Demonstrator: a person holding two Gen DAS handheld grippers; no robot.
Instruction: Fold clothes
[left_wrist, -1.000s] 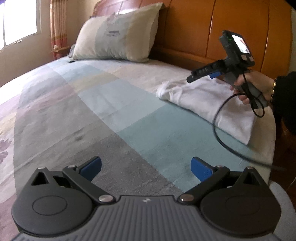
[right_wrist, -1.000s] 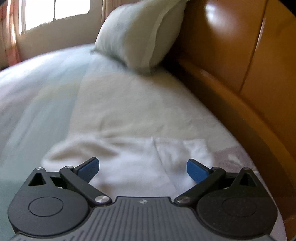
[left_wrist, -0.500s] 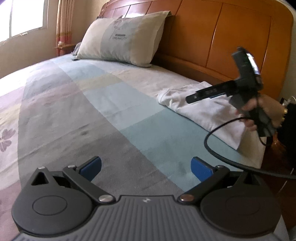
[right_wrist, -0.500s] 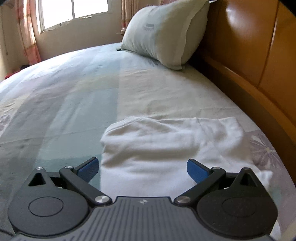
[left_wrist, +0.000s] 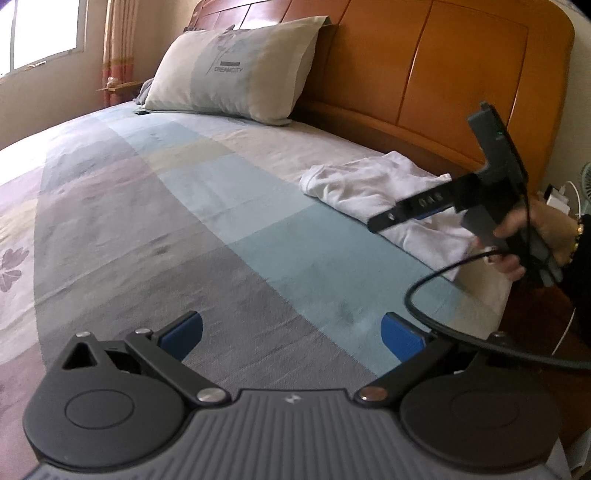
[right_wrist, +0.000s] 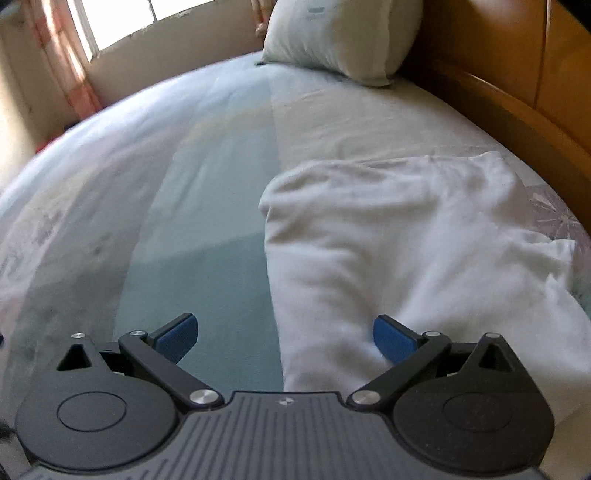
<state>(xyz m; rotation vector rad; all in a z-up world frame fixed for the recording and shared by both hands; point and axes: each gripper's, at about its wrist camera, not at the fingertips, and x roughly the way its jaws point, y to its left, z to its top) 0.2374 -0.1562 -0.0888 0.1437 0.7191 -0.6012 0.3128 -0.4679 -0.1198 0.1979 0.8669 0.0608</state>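
Nearest in the left wrist view, the left gripper (left_wrist: 291, 332) hangs above the bed with its two blue-padded fingers (left_wrist: 183, 334) spread wide and nothing between them, over the grey and teal squares of the patchwork bedspread (left_wrist: 207, 236). In its own view the right gripper (right_wrist: 286, 338) likewise has its blue pads (right_wrist: 391, 339) set wide apart and empty; its right pad lies over the near end of the white folded cotton garment (right_wrist: 399, 254), though blur makes it hard to say whether pad and cloth touch. From the left camera that same right gripper (left_wrist: 388, 218) shows as a black tool with a dark screen block on top, held in a hand (left_wrist: 532, 236) with a dark sleeve and a bracelet, a black cable (left_wrist: 436, 325) looping down from it. The white garment (left_wrist: 369, 188) lies flat near the right edge of the bed, just short of the headboard corner, its surface loosely wrinkled. Farther back, a pale grey-green pillow (left_wrist: 236, 70) with printed lettering leans against the glossy orange wooden headboard (left_wrist: 443, 74). At the far left, a bright window (left_wrist: 40, 29) and a pink patterned curtain (left_wrist: 114, 48) stand by the wall.
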